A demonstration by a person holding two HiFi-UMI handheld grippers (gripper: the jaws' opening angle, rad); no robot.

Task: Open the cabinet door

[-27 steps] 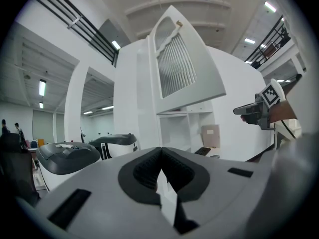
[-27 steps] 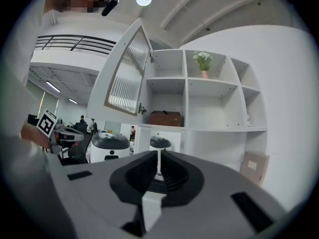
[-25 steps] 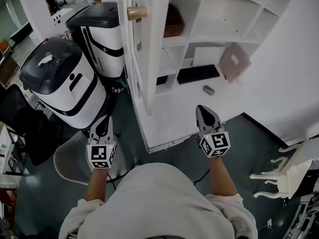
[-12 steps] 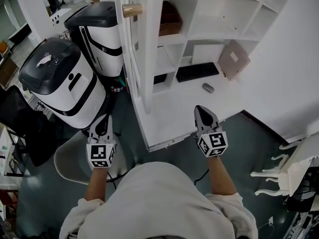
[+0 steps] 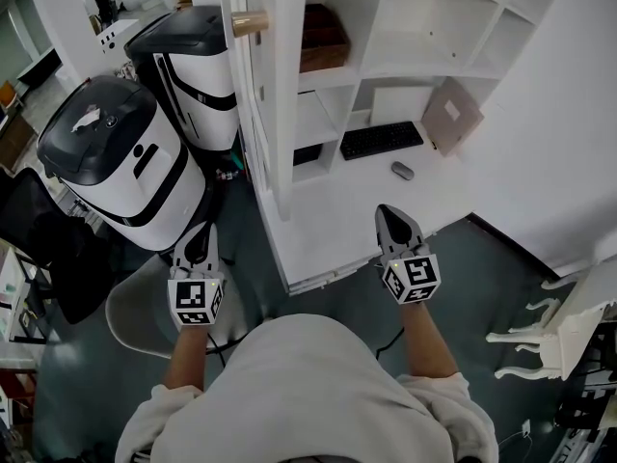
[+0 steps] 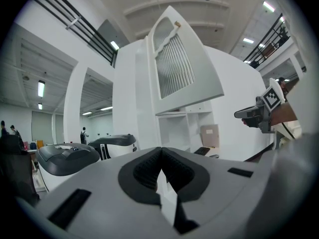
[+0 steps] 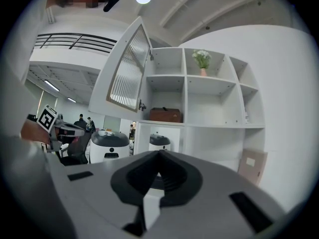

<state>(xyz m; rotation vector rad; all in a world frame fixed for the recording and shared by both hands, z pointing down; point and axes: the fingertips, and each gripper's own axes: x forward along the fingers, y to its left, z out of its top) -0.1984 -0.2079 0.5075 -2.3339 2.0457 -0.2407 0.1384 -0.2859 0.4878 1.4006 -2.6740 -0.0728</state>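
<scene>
The cabinet door (image 5: 287, 114) stood swung wide open, out toward the person from the left side of the white cabinet (image 5: 434, 27), with its brass knob (image 5: 249, 24) facing left. From the left gripper view the door (image 6: 179, 63) showed its ribbed glass panel, high and tilted in the wide lens. The right gripper view showed the same panel (image 7: 127, 73) hanging left of the open shelves.

Both grippers hung in the air near the person, well apart from the door and touching nothing. The left gripper (image 5: 201, 231) was over the dark floor, left of the door. Its fingers (image 6: 149, 166) were pressed together with nothing between them. The right gripper (image 5: 388, 212) was over the near edge of the white bench (image 5: 337, 220), and its fingers (image 7: 172, 171) were likewise closed on nothing.

On the bench lay a black keyboard (image 5: 382, 140) and, nearer and to its right, a grey mouse (image 5: 403, 171). A brown board (image 5: 453, 116) leaned at the far right. A brown wooden box (image 5: 323, 39) sat on a shelf just right of the door, and a small pot of flowers (image 7: 202, 59) stood in the top compartment. Two white machines with black lids (image 5: 116, 162) stood at the left.
</scene>
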